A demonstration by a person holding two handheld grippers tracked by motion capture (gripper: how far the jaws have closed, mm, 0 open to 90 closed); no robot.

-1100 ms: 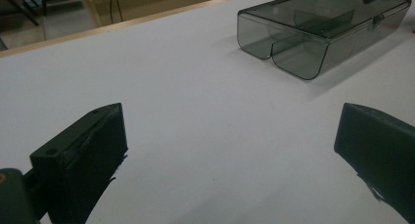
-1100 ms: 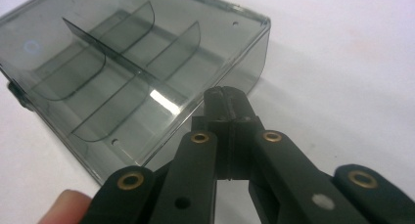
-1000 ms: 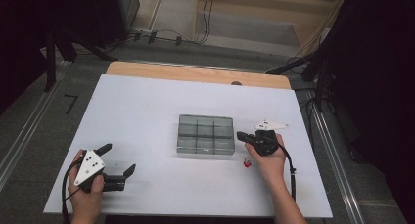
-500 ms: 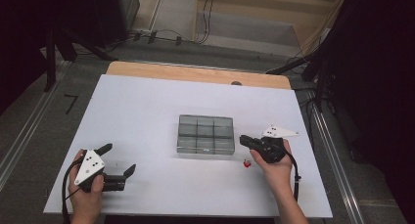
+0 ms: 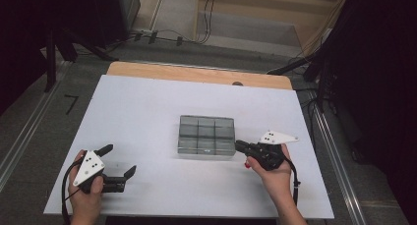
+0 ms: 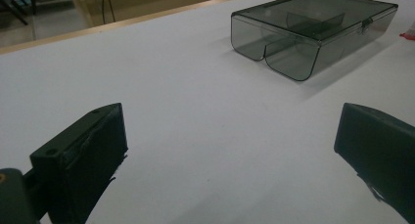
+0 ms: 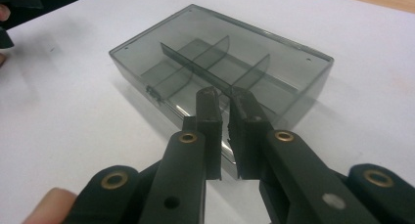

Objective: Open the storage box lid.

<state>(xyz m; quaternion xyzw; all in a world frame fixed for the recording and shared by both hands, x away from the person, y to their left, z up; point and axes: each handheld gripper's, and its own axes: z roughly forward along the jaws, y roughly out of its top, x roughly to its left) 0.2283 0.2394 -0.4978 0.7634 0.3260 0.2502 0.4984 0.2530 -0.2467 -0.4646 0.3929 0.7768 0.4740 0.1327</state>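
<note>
- The right gripper (image 5: 239, 145), jaws nearly pressed together and holding nothing, points at the right end of a smoky, lidded compartment box (image 5: 205, 135) at mid-table, just beside it.
- The box's long axis runs left-right.
- The left gripper (image 5: 118, 161), jaws spread, rests well apart.

A white table (image 5: 147, 112) stood with a bare wooden strip (image 5: 196, 73) along its far edge. Beyond it, black cables (image 5: 162, 36) lay on the grey floor (image 5: 29, 131), and a metal rail (image 5: 339, 171) ran along the table's right side.
</note>
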